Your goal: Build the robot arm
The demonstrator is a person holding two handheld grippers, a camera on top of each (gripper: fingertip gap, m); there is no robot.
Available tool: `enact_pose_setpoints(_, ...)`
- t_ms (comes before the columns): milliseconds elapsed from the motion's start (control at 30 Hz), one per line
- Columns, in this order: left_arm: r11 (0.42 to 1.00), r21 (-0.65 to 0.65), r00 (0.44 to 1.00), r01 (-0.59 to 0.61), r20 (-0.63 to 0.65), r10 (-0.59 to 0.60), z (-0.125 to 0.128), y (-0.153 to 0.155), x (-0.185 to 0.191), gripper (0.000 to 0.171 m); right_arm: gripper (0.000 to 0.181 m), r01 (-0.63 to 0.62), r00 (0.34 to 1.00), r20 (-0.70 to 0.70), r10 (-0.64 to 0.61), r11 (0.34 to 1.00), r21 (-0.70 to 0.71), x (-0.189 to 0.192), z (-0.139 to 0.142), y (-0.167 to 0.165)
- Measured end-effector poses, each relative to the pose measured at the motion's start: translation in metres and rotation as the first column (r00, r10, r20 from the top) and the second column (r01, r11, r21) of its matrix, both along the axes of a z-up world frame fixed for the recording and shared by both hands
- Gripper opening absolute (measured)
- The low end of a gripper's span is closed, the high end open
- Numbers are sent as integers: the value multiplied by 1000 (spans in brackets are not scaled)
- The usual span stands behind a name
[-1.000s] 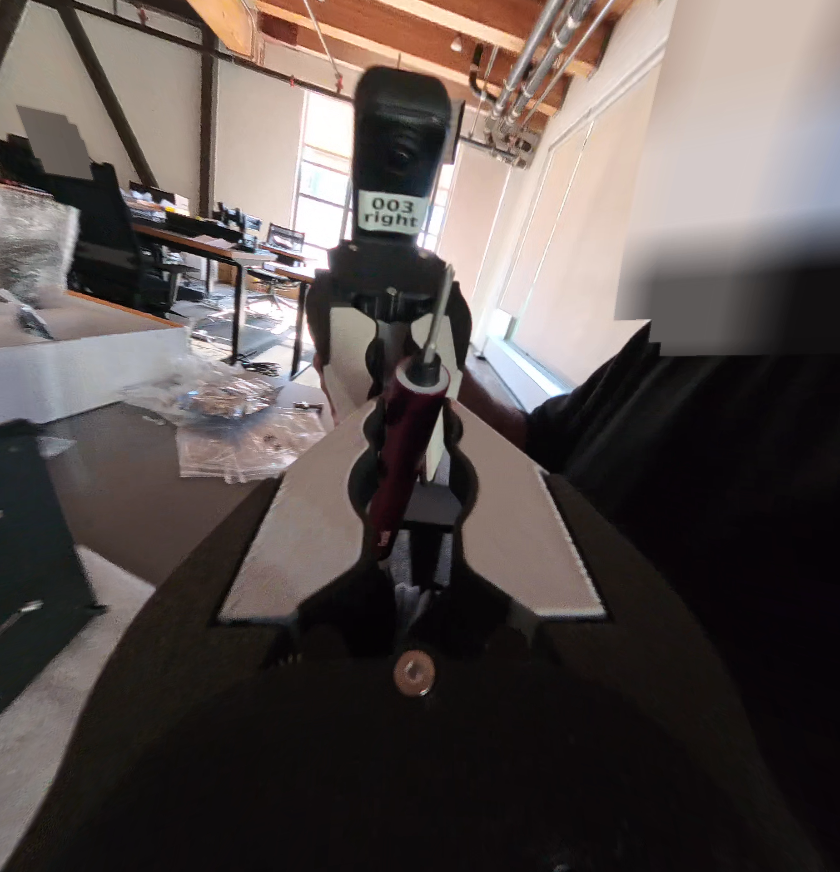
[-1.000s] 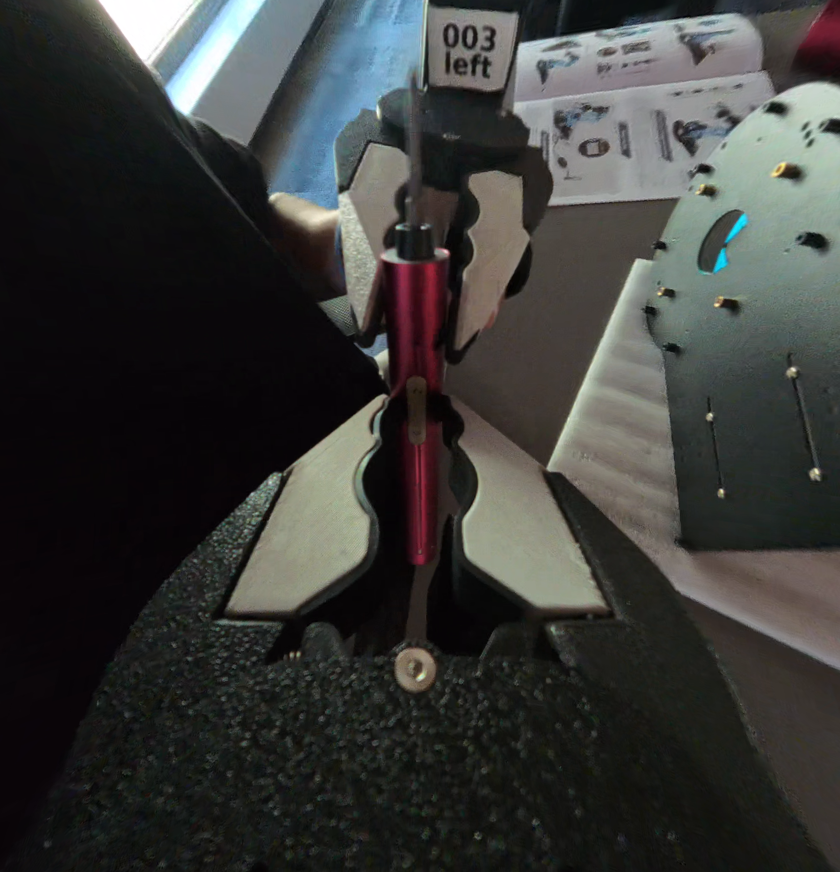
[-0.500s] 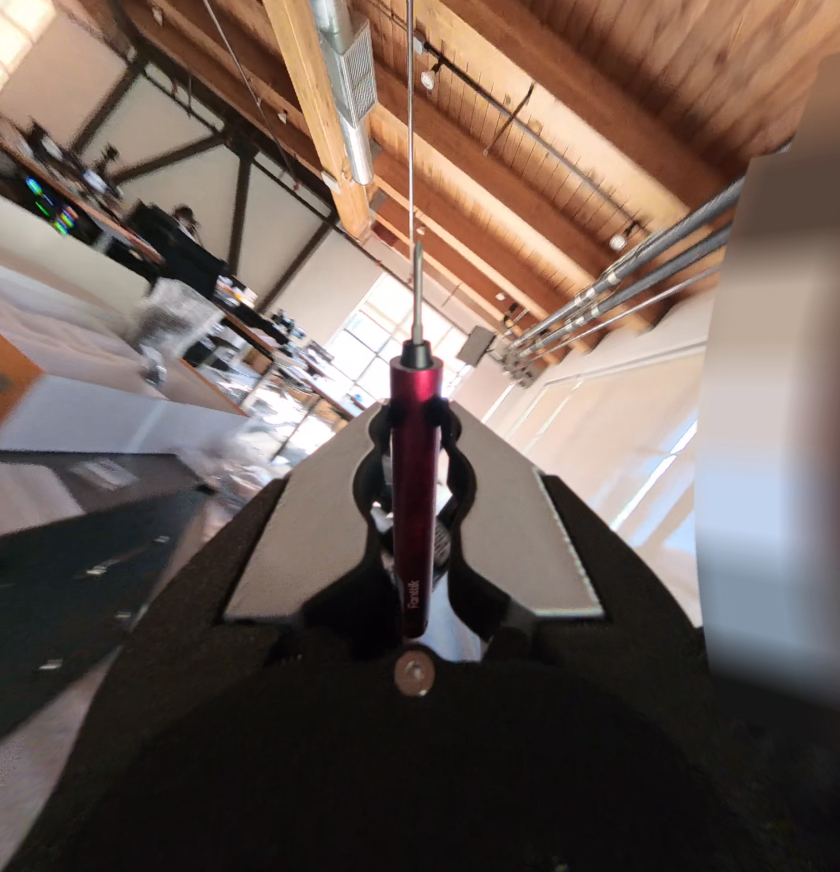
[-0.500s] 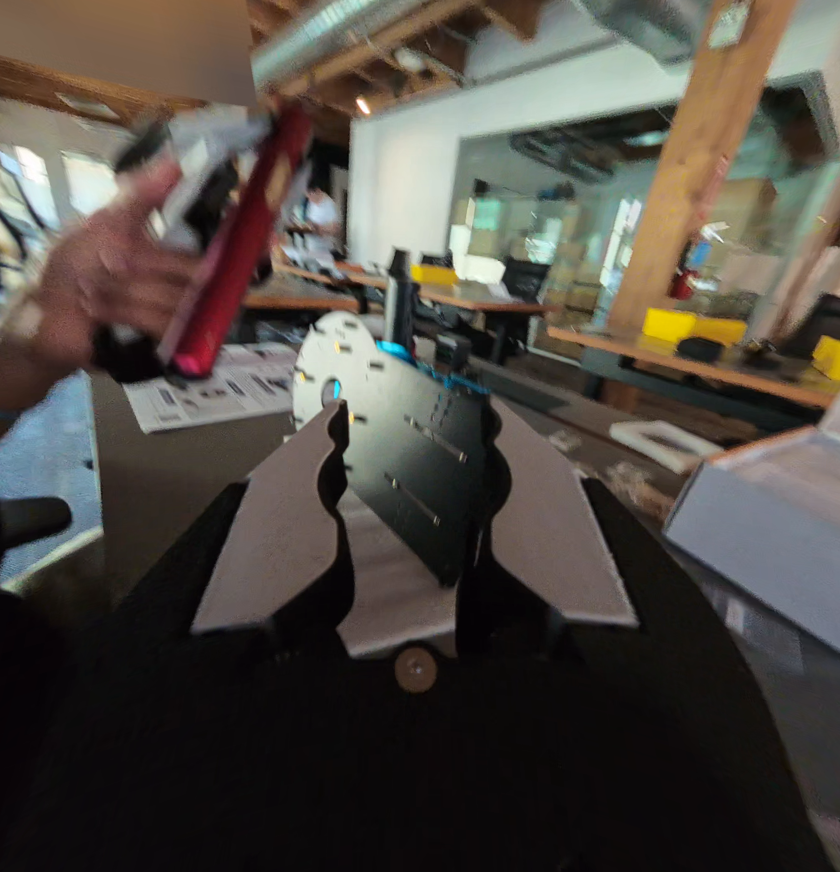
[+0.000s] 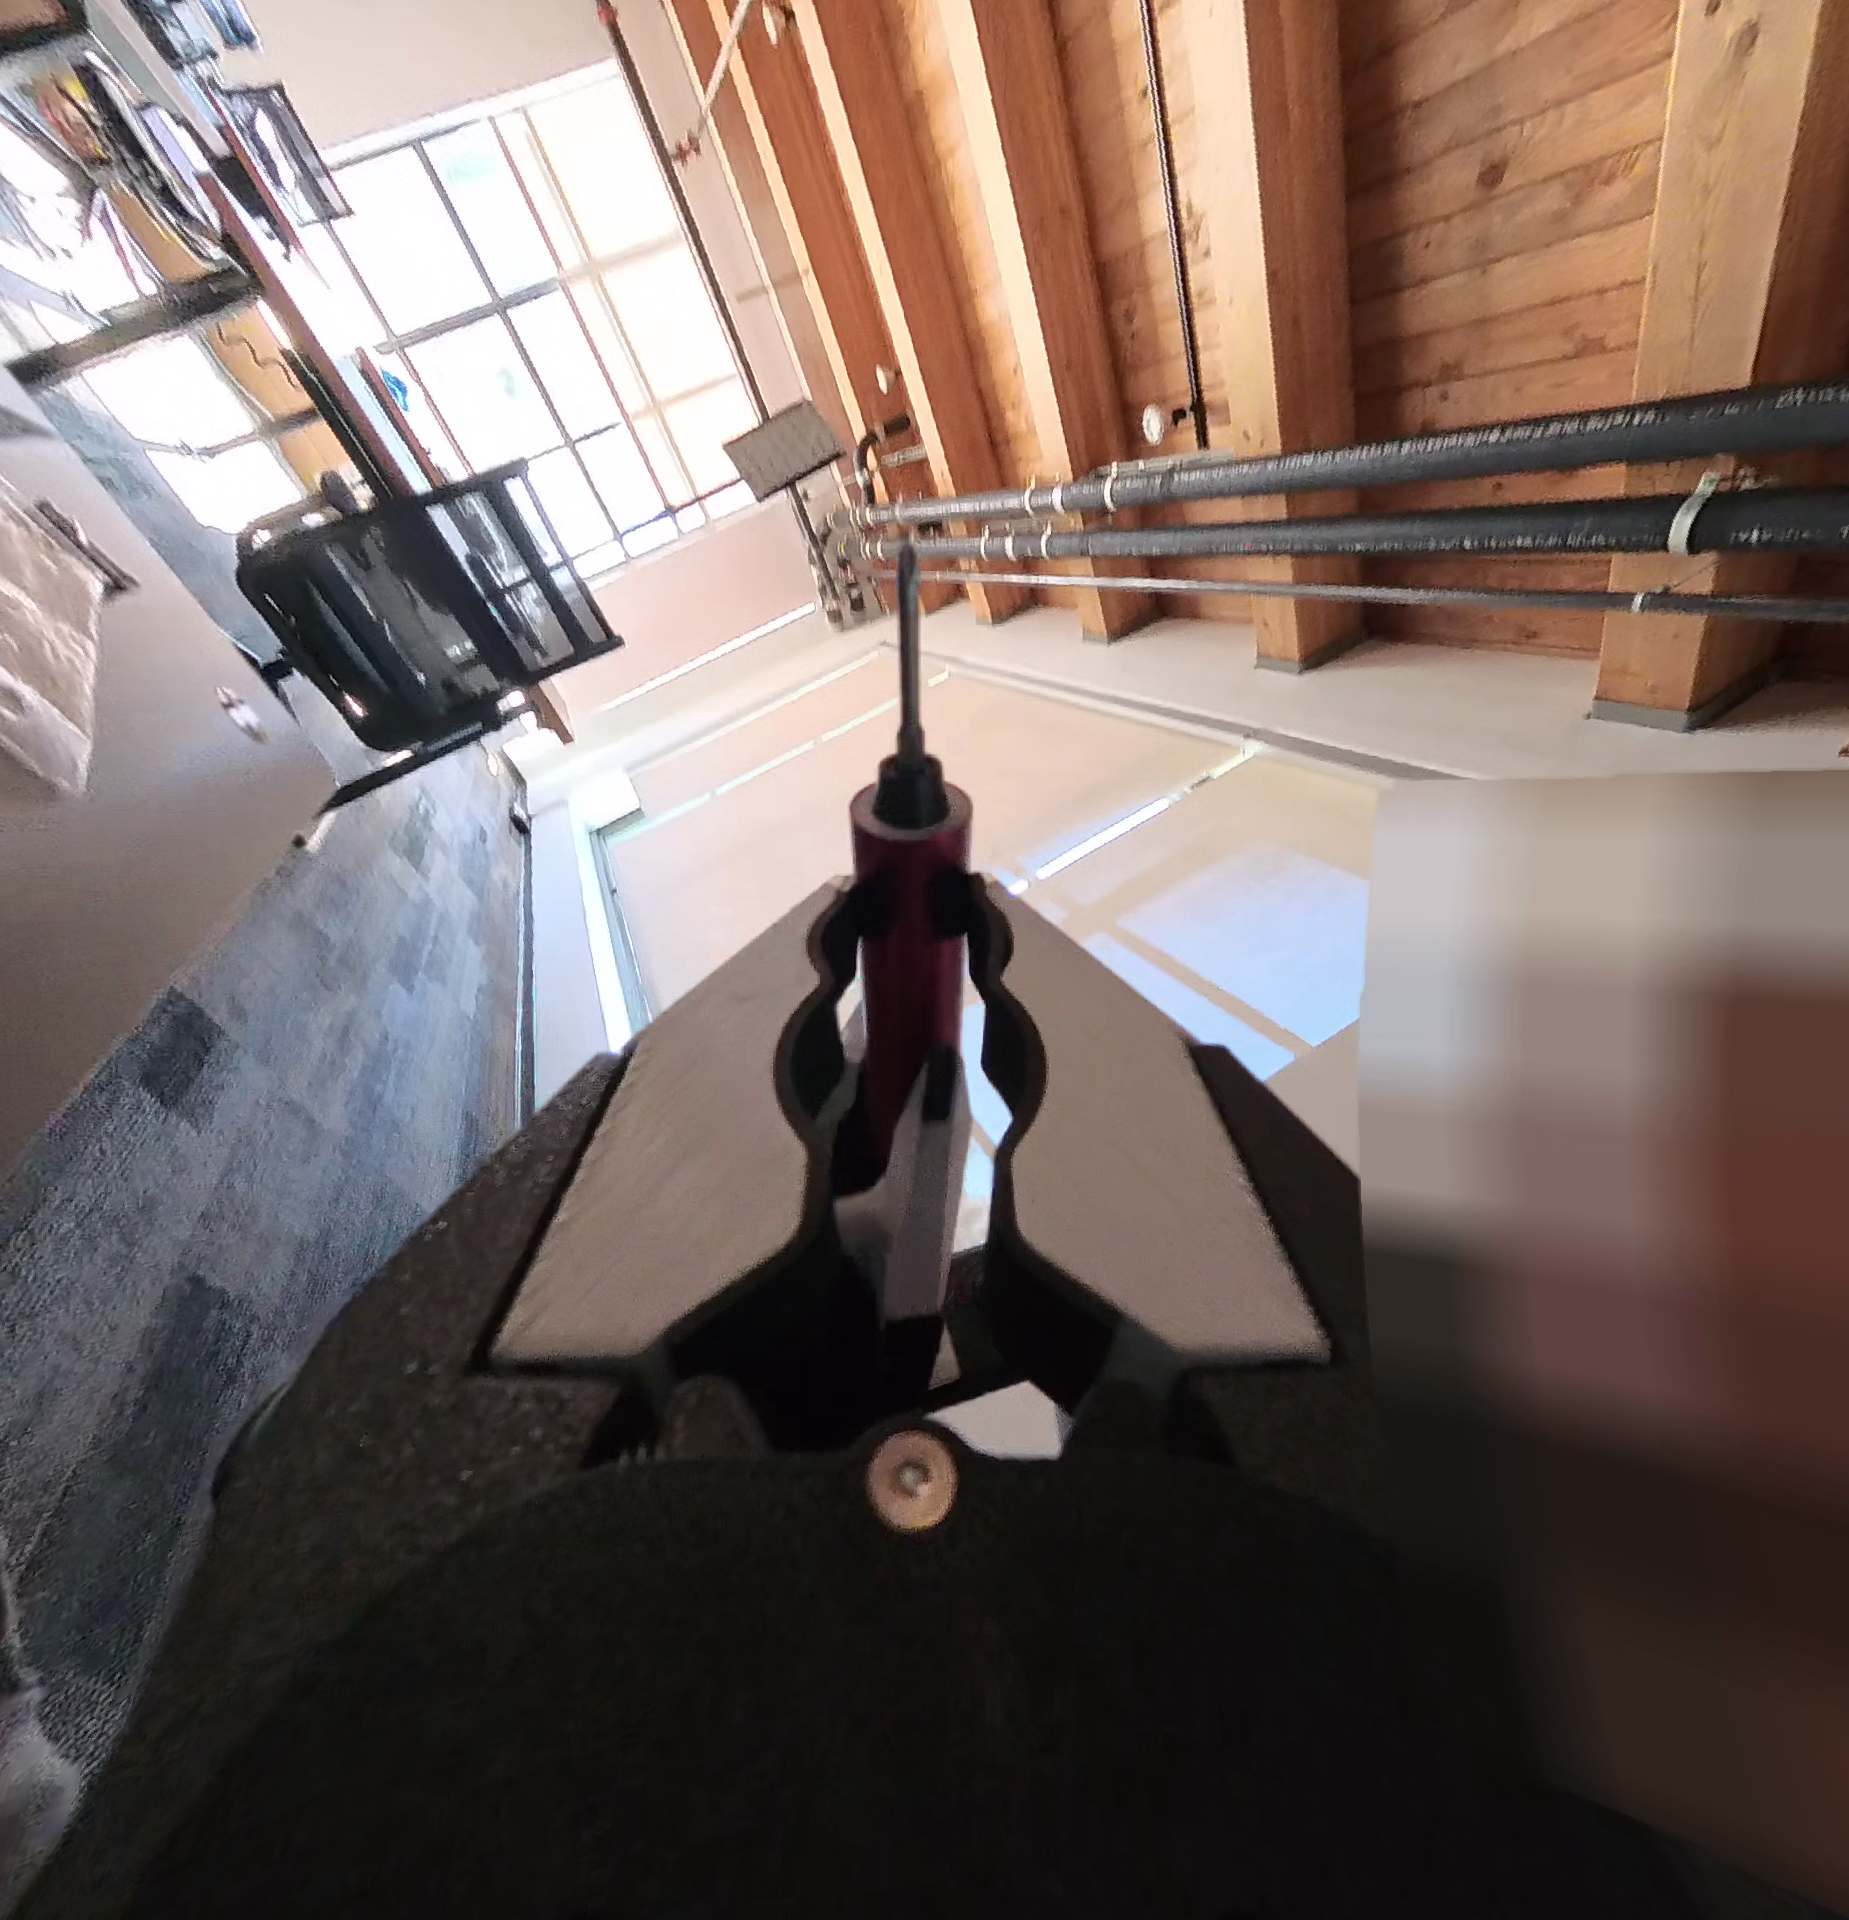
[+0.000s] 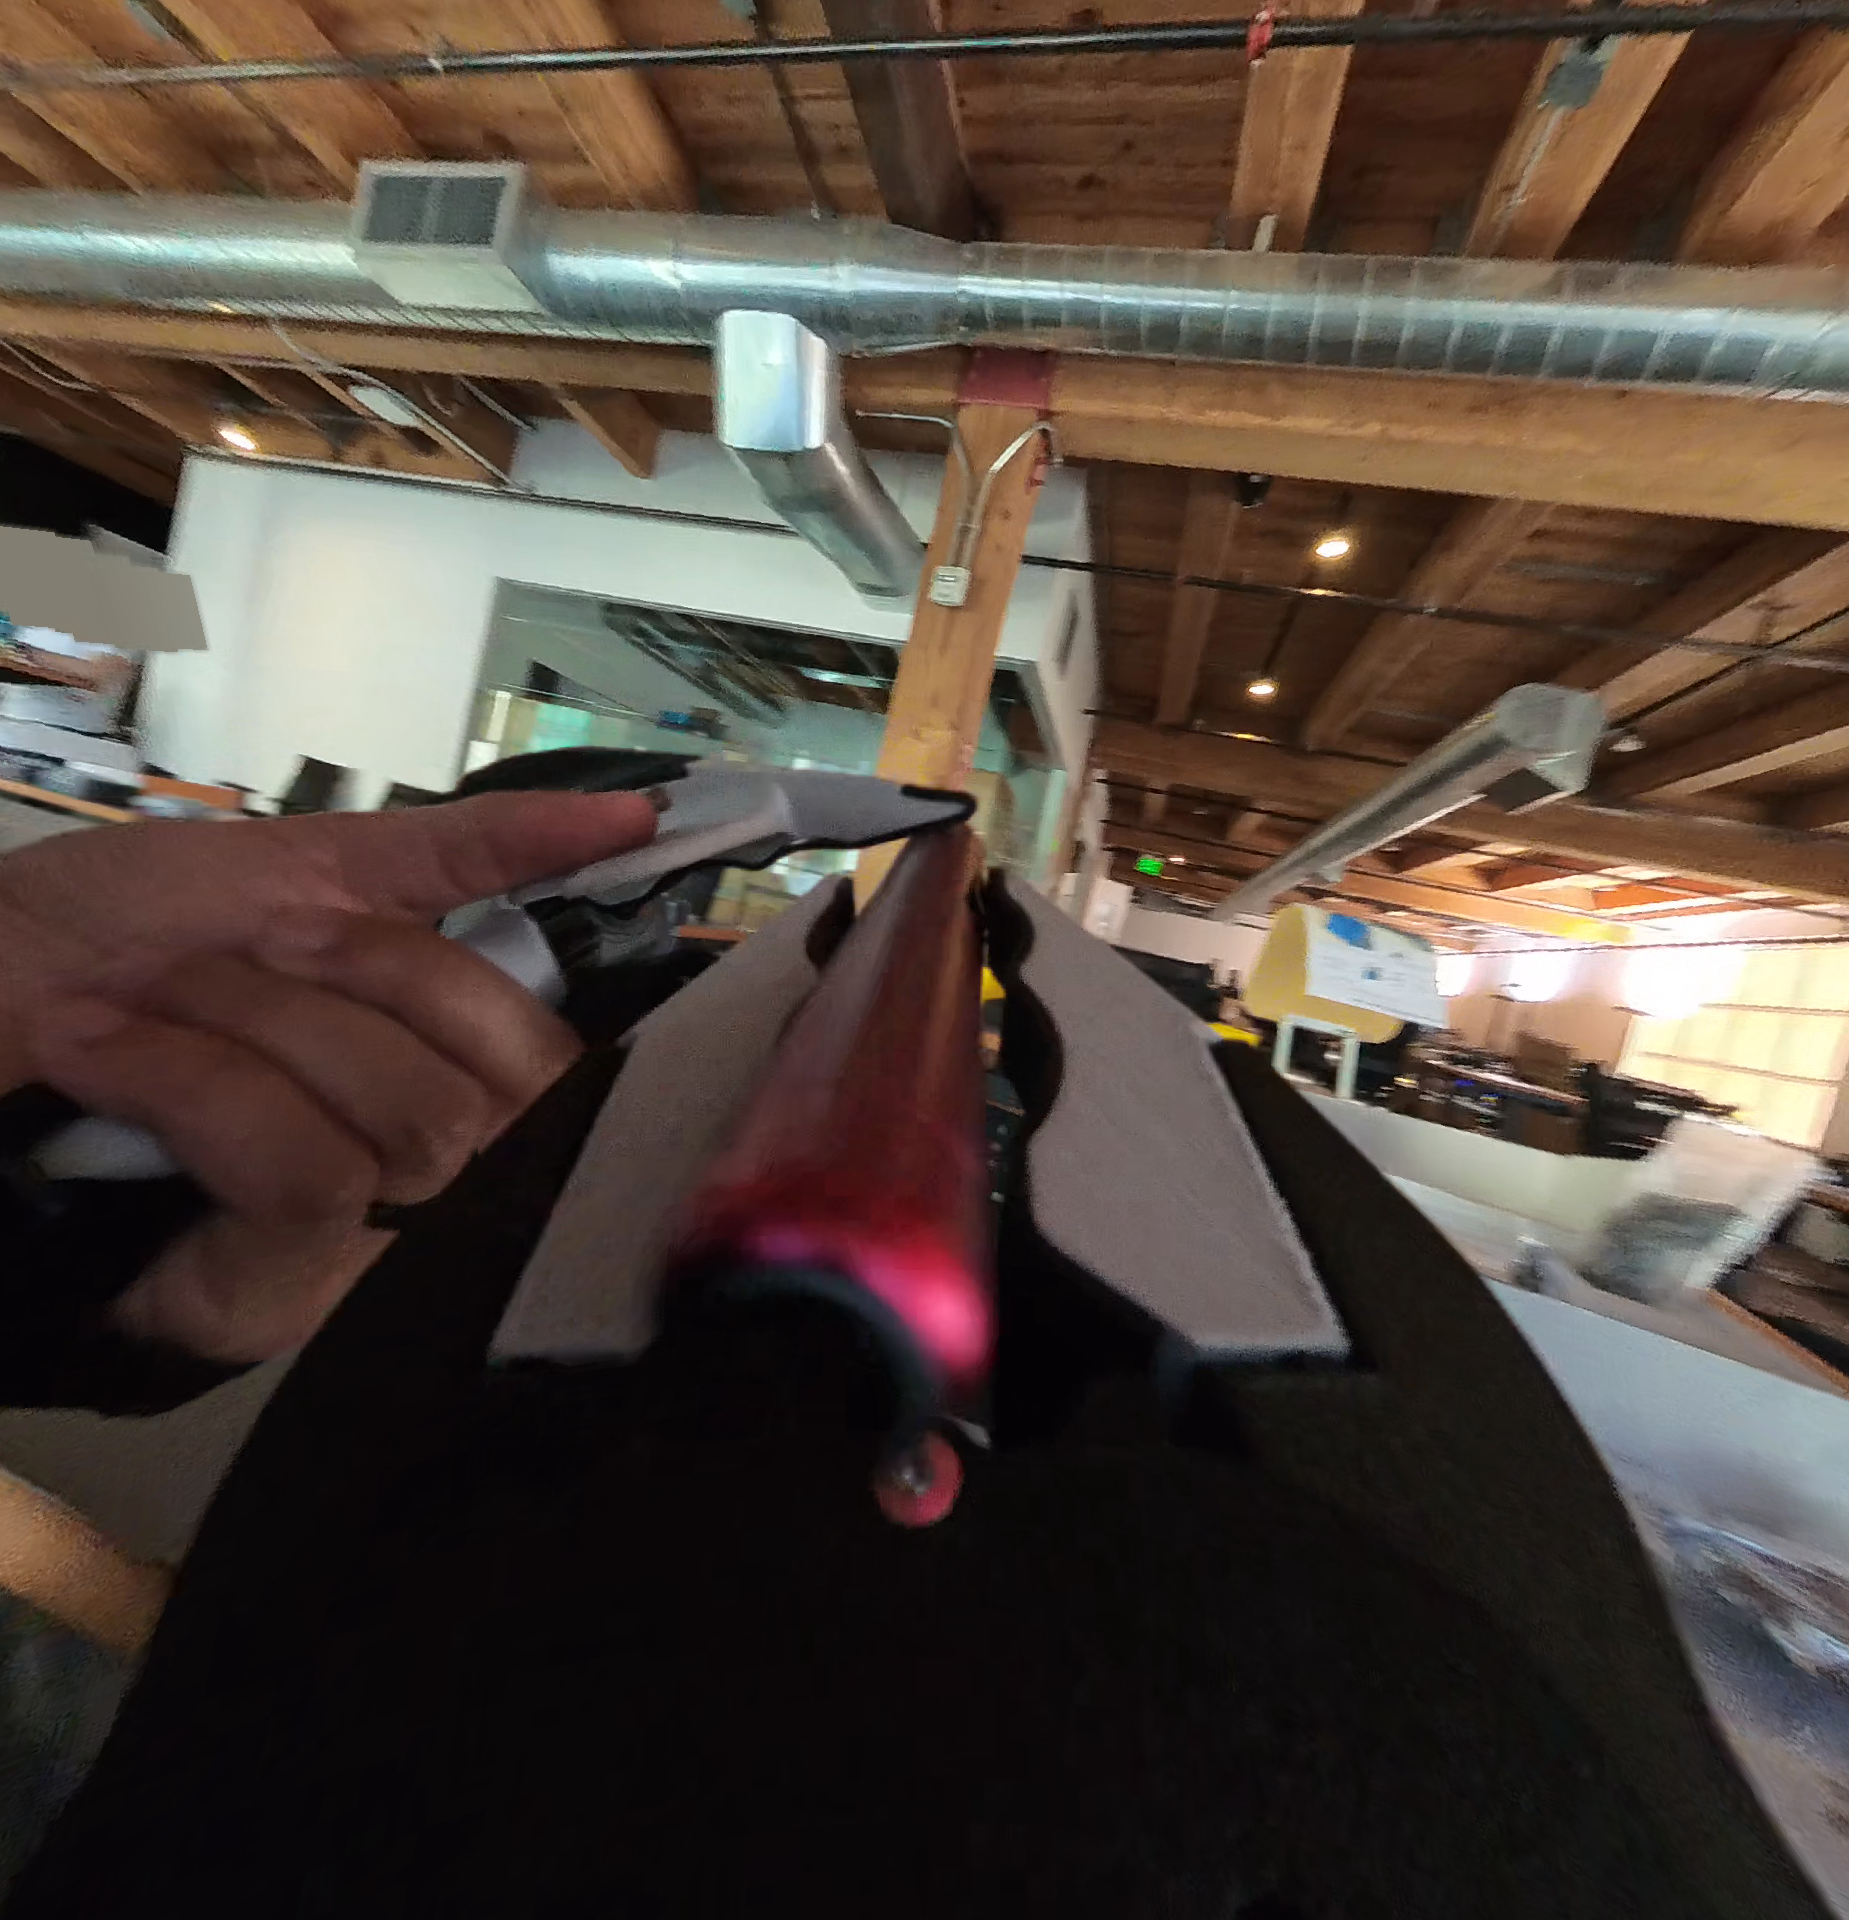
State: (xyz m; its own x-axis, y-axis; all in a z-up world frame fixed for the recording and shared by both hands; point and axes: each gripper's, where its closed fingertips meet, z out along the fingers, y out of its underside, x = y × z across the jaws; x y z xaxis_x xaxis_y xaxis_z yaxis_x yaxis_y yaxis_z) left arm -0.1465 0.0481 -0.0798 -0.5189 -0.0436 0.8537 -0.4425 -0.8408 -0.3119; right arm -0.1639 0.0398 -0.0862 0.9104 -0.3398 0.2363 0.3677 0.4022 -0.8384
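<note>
A red screwdriver (image 5: pixel 904 997) with a thin black bit stands between the fingers of my left gripper (image 5: pixel 904 894), which is shut on its handle and points up at the ceiling. In the right wrist view the same screwdriver (image 6: pixel 878 1091) runs blurred along the gap of my right gripper (image 6: pixel 920 894). That gripper's fingers close in on the handle from both sides. The left gripper's grey finger (image 6: pixel 754 831) meets the screwdriver at the far end, held by a person's hand (image 6: pixel 255 1039). A white finger edge (image 5: pixel 920 1195) shows under the handle.
Wooden ceiling beams and dark pipes (image 5: pixel 1419 488) fill the left wrist view, with a black framed object (image 5: pixel 421 603) at the left. A silver duct (image 6: pixel 1107 301), a wooden post (image 6: pixel 951 644) and a white tabletop (image 6: pixel 1678 1403) show in the right wrist view. The grippers are tip to tip, or close to it.
Both views have tilted up toward the ceiling. My right gripper was open and away from the screwdriver half a second ago. It now has the handle between its fingers again. The left gripper kept its hold.
</note>
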Motion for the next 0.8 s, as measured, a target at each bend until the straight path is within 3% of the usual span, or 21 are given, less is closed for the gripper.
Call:
enact_pose_setpoints(300,992,-19,992,126,13,-126,-15,-14,-22,19,21,106,993,59,-101,989,-102,-18,-12,-14)
enact_pose_setpoints(800,977,-25,977,214,-10,-214,-33,-16,-20,20,19,99,995,27,-96,978,-181,-13,-31,-9)
